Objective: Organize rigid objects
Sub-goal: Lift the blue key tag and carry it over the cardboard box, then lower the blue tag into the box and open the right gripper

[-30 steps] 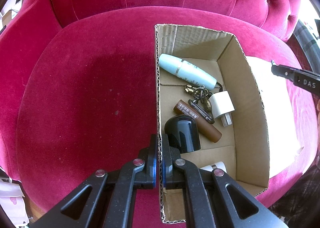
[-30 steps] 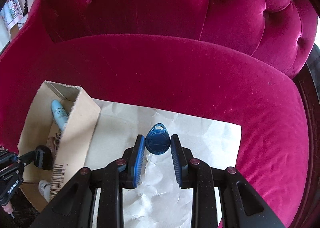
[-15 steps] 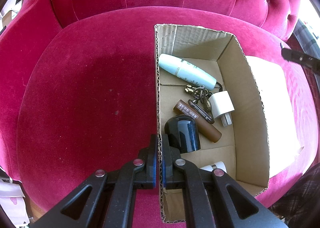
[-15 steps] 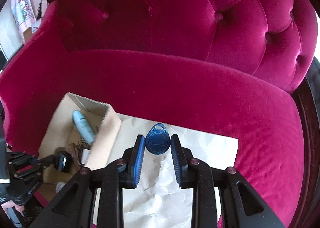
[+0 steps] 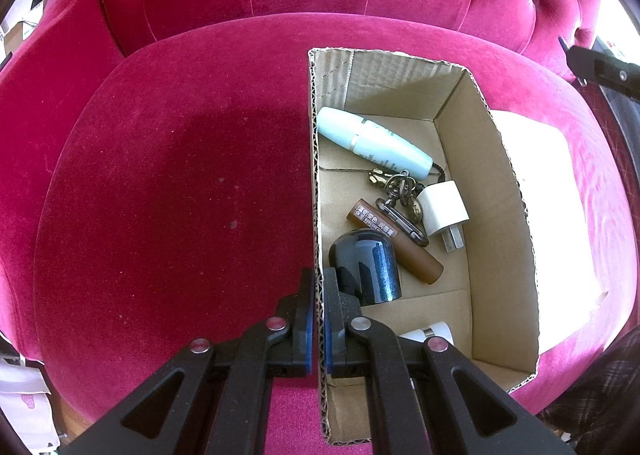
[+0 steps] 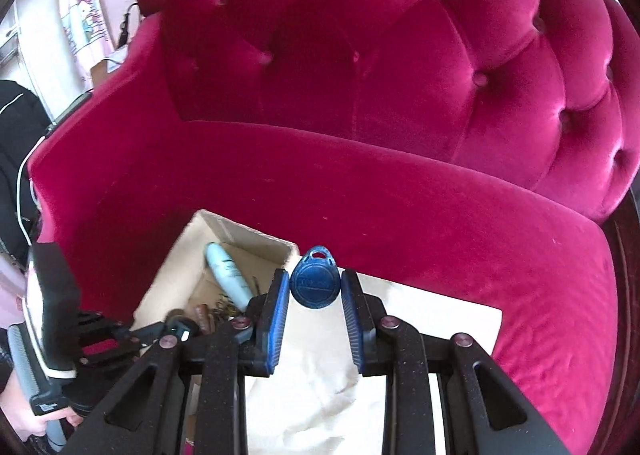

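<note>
The right gripper (image 6: 315,291) clamps a blue key fob (image 6: 315,282) between its pads at lower centre of the right wrist view, over white paper (image 6: 420,319). The left gripper (image 5: 318,295) pinches the left wall of the cardboard box (image 5: 508,215), which sits right of centre on the red velvet seat (image 5: 180,183).

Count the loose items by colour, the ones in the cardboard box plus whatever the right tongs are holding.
Light blue: 1, tube
Brown: 1, tube
Dark metal: 1, key bunch
White: 2, charger plug, capped item
Black: 1, domed cap
Dark blue: 1, key fob in the right tongs
Total: 7
</note>
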Available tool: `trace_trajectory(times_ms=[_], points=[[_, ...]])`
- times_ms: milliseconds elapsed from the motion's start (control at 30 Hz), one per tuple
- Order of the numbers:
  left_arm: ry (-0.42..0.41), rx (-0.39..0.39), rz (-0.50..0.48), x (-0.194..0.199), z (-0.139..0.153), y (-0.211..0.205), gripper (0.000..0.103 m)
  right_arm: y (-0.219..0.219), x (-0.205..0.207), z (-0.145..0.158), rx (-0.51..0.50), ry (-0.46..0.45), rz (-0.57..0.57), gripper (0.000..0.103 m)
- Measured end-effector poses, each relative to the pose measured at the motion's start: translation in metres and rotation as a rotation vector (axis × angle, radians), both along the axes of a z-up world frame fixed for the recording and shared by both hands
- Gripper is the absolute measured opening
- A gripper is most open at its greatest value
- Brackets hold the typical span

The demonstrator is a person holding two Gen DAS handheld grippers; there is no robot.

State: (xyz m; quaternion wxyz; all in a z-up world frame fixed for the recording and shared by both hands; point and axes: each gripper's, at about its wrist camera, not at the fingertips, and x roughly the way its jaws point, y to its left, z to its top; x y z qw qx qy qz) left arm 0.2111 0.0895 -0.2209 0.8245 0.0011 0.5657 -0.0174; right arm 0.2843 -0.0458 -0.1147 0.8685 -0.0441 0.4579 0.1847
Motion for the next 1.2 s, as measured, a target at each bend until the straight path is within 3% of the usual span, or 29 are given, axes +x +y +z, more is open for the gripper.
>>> trace_trajectory(times_ms=[600,1200], points=[[0.0,0.002,-0.001,0.0,0.0,-0.002,0.003,0.052,-0.014,0.006,0.055,0.006,0.185,0.028],[0.0,0.001,0.001,-0.001,0.0,-0.002,0.003,0.084,-0.025,-0.037,0.032,0.102,0.296,0.028]])
